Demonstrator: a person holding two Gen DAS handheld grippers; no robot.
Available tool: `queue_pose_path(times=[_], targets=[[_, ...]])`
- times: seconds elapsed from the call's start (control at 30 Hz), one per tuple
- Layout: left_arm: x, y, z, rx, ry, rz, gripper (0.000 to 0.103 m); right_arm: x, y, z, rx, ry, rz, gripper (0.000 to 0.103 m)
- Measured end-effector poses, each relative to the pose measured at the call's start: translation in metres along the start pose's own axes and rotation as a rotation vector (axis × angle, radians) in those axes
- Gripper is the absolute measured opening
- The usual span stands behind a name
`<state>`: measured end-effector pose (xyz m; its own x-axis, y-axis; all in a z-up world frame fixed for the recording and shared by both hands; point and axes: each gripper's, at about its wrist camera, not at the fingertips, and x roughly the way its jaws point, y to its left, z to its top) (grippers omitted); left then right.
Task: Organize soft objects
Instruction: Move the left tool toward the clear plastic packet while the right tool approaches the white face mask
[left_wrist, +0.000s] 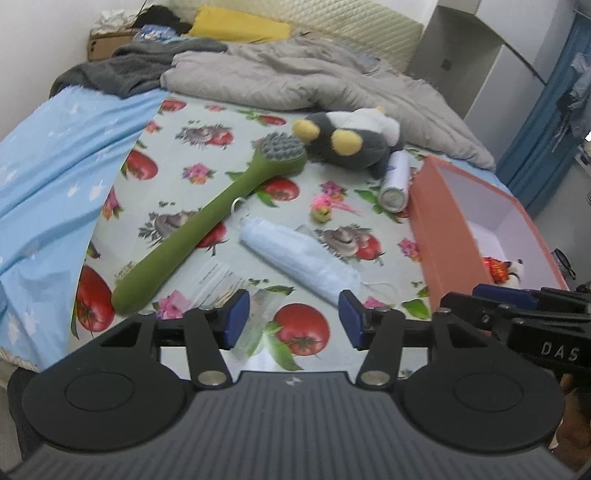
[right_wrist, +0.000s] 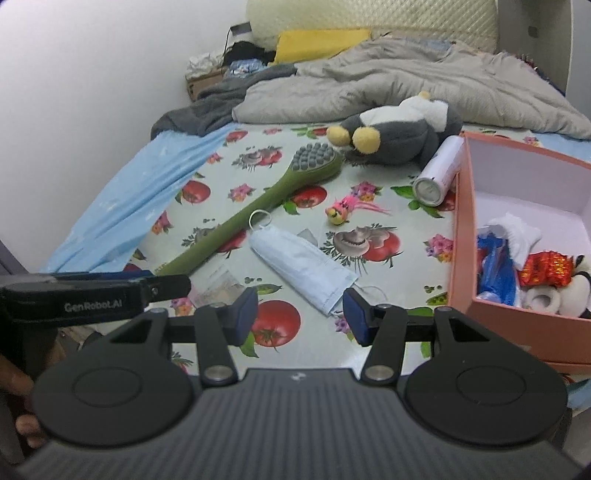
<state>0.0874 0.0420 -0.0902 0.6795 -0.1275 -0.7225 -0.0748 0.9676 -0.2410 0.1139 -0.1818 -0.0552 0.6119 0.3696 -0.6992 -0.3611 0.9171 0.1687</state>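
Jaws on both our left gripper and right gripper gape apart, empty. Face mask lies on the bed, left of the pink box. Risk: pinching sheet w/ it, or snagging its ear loop.

Both views are evenly and softly lit, moderately bright, with only faint shadows under objects. Fisheye distortion bends the edges and darkens the corners. The fruit-printed bed sheet looks slightly soft and noisy, while the white wall at upper left appears washed out.
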Motion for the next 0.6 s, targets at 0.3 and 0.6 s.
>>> queue_pose_path(times=[0.3,0.6], targets=[[0.052,0.028,0.001,-0.06,0.074,0.016,0.069,0.051,-0.001,0.007,-0.035,0.072,0.008,0.054],[0.105,0.04,-0.003,0.009,0.156,0.057,0.077,0.111,-0.005,0.014,-0.068,0.149,0.022,0.054]])
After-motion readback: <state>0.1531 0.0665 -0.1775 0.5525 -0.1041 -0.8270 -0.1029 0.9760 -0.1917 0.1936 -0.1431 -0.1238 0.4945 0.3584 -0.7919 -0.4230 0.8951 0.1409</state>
